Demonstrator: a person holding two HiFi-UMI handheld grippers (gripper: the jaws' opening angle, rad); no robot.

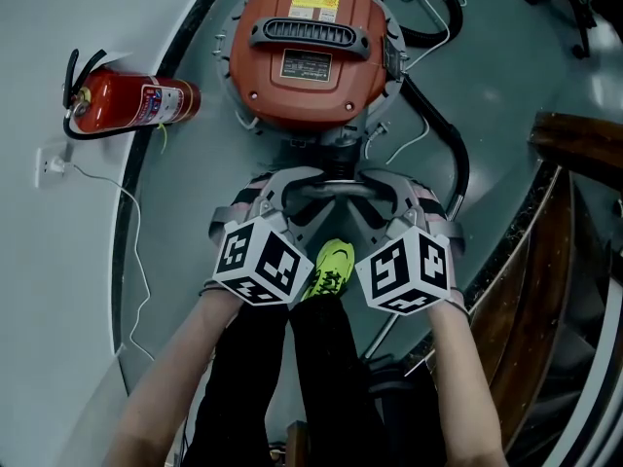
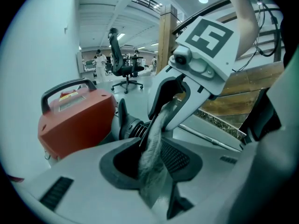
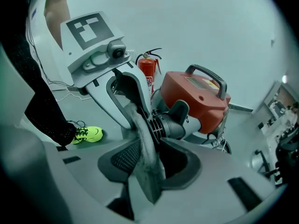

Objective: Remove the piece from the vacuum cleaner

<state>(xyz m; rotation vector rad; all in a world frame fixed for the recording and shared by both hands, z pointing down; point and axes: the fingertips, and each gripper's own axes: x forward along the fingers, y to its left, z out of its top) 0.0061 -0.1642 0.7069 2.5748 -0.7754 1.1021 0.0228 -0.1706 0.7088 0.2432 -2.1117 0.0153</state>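
Two grippers worked the near side of the vacuum cleaner (image 1: pixel 310 56), right at its inlet, where the black hose cuff (image 1: pixel 340 163) plugs in. I took that cuff as the piece to pull. It was seated in the vacuum cleaner, not yet out.

The left gripper (image 1: pixel 313 185) came at the cuff from one flank and the right gripper (image 1: pixel 362 185) from the other. The fingers (image 1: pixel 282 185) of each were closed onto the ribbed collar. In both gripper views the ribs sat hard against the grey finger edge with no gap I could see, so I read it as a grip, not a hover.

Why the opposed hold: my judgement was that squeezing from both flanks keeps the pull in line with the inlet, so the cuff shouldn't cock in its socket. Both grippers pointed steeply down because the vacuum cleaner stood low on the floor (image 1: pixel 58 290).

The hose (image 1: pixel 454 159) ran off the cuff and looped round the vacuum cleaner's right side to its far end. It looked slack, so probably no drag. The risk I saw was that nothing held the vacuum cleaner's body, so it might slide toward me on the pull. A yellow shoe (image 1: pixel 329 266) stood just behind the grippers on the near side. The fire extinguisher (image 1: pixel 131 102) lay left of the vacuum cleaner, well apart from the grip.
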